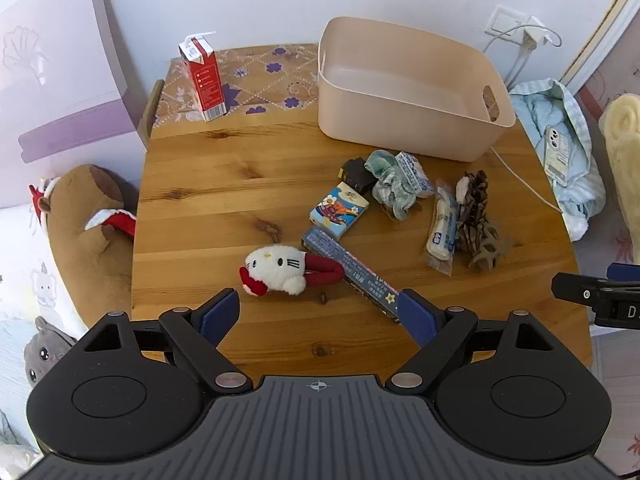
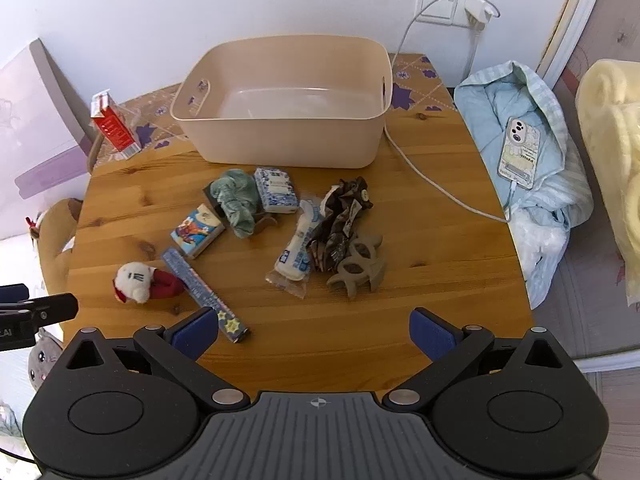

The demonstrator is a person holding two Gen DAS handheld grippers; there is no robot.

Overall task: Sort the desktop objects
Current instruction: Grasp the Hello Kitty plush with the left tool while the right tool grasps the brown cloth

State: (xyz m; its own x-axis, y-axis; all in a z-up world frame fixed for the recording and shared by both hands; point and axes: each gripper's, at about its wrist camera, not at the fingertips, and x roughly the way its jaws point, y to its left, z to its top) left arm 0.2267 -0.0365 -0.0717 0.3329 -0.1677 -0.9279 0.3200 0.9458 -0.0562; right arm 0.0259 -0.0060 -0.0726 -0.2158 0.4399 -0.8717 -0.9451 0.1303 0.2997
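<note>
An empty beige bin (image 1: 412,92) (image 2: 288,120) stands at the back of the wooden table (image 1: 224,184) (image 2: 432,248). In front of it lie a white cat plush (image 1: 280,268) (image 2: 138,280), a long dark box (image 1: 352,272) (image 2: 204,292), a colourful card box (image 1: 339,209) (image 2: 197,230), a green cloth (image 1: 390,188) (image 2: 238,200), a blue-white packet (image 2: 276,189), a wrapped snack (image 1: 442,228) (image 2: 298,256), a brown patterned cloth (image 1: 474,208) (image 2: 340,220) and a grey hair claw (image 2: 358,268). My left gripper (image 1: 318,312) is open above the near edge, by the plush. My right gripper (image 2: 314,332) is open, empty.
A red milk carton (image 1: 204,76) (image 2: 114,126) stands at the back left on a patterned mat. A white cable (image 2: 432,184) runs across the table's right side to a phone (image 2: 518,152) on blue bedding. A brown plush (image 1: 88,232) sits left of the table.
</note>
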